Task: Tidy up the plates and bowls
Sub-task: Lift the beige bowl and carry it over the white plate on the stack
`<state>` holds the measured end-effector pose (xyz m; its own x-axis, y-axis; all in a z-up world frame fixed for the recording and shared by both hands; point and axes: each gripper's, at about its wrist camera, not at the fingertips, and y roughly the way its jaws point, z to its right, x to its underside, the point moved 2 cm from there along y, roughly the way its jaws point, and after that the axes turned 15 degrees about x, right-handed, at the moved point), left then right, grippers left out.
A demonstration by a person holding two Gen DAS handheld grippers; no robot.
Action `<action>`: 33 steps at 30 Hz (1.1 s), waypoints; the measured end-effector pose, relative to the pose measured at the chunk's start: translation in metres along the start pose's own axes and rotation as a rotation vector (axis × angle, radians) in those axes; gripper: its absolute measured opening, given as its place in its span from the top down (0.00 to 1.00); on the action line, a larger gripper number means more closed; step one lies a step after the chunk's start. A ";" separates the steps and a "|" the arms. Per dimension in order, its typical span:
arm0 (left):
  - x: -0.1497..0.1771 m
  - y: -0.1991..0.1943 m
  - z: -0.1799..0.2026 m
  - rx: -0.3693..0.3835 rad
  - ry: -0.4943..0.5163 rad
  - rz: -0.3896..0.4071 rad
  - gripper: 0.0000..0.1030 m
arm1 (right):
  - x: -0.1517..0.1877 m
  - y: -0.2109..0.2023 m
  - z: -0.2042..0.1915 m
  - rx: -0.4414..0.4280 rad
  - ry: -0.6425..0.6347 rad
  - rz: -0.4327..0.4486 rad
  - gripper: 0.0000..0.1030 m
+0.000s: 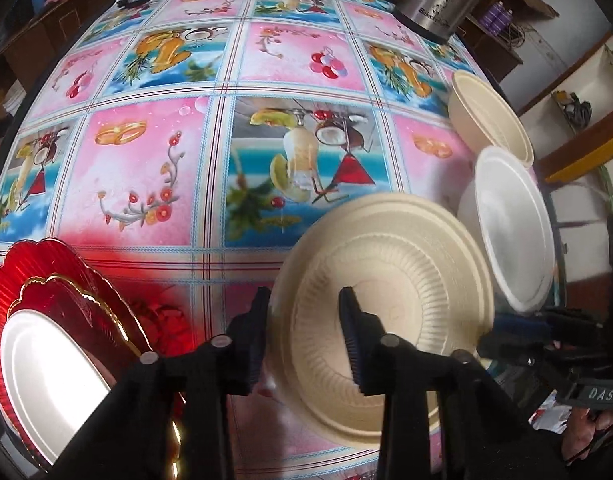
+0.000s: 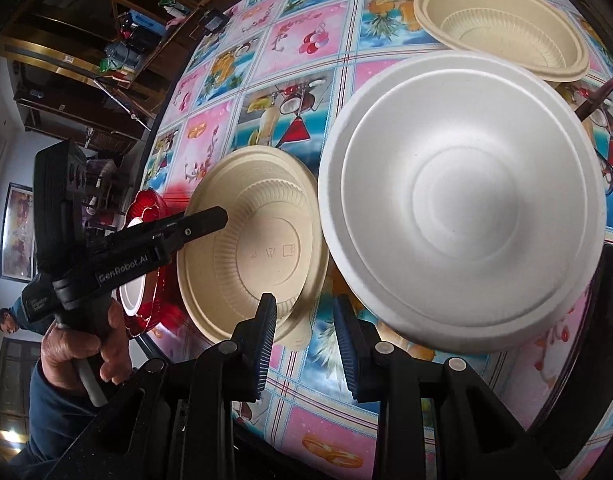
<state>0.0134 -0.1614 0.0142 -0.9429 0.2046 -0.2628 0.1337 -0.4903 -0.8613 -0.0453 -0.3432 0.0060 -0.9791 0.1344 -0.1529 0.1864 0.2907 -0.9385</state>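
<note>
Between left fingers (image 1: 306, 332): beige bowl (image 1: 386, 300) rim, gripped | right fingers (image 2: 304, 344): apart, empty, beside white bowl (image 2: 462, 200)

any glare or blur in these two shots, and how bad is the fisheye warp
Left wrist view: glare blows out the white plate on the red plate; the beige bowl has a motion-smeared rim. Right wrist view: sharper, with soft even light on the white bowl. Both views: tablecloth grid lines bulge strongly and the corners go dark.

bowls (image 2: 462, 200) crowd right, tablecloth (image 1: 154, 168) open left
</note>
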 end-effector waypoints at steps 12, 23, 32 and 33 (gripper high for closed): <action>0.026 -0.029 0.007 -0.023 0.001 0.069 0.75 | 0.008 -0.010 -0.011 0.055 -0.046 0.049 0.85; 0.042 -0.075 0.000 -0.046 -0.059 0.175 0.74 | 0.006 -0.032 -0.047 0.054 -0.173 0.107 0.85; 0.068 -0.124 -0.027 -0.088 -0.155 0.284 0.74 | -0.002 -0.033 -0.099 0.009 -0.291 0.094 0.85; 0.074 -0.131 -0.033 -0.096 -0.175 0.298 0.74 | -0.003 -0.032 -0.107 0.007 -0.311 0.095 0.85</action>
<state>-0.0635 -0.0543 0.0928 -0.8951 -0.0880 -0.4372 0.4309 -0.4230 -0.7971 -0.0397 -0.2519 0.0699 -0.9355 -0.1359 -0.3261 0.2785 0.2844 -0.9174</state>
